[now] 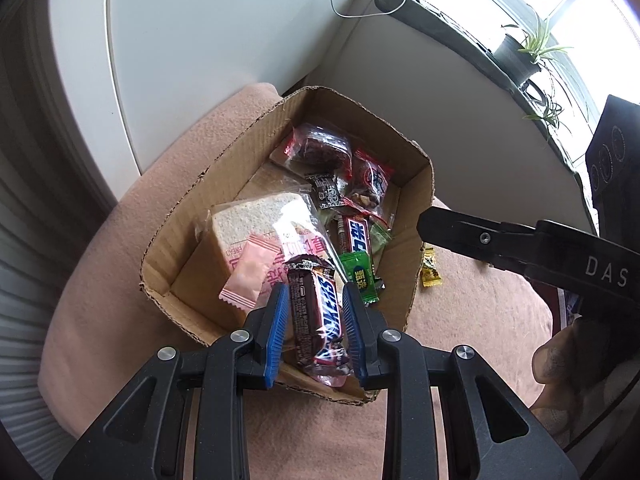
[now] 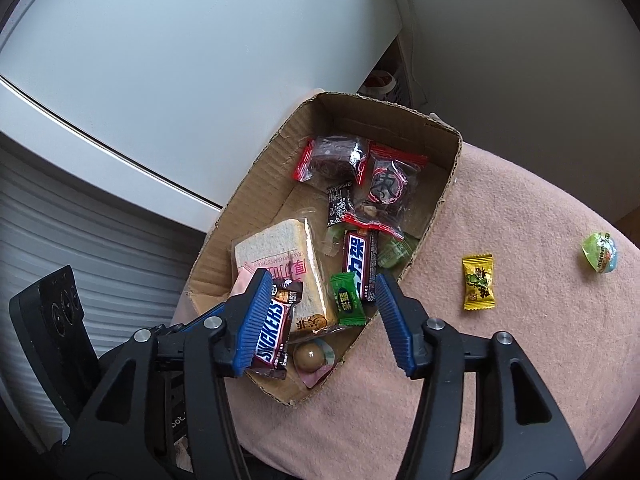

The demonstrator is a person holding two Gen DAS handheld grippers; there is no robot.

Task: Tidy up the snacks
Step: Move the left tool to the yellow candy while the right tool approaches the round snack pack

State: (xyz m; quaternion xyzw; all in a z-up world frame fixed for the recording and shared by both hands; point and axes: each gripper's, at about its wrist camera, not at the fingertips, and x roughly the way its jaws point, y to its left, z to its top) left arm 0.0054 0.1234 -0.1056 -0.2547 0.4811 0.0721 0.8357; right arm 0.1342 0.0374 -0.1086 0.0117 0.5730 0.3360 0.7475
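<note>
Left wrist view: the left gripper (image 1: 316, 300) is clamping one Snickers bar (image 1: 317, 316) low in the frame, over the near edge of the cardboard box (image 1: 224, 168). Brown wrapper, white-blue logo, long axis running up-down in the picture. One yellow candy (image 1: 430, 270) is lying outside the box, right of it.

Right wrist view: the right gripper (image 2: 320, 292) is hanging with jaws spread fairly wide, nothing between them. Two loose sweets are sitting on the pink cloth (image 2: 500, 360): the yellow one and a green ball (image 2: 600, 257) at far right.
</note>
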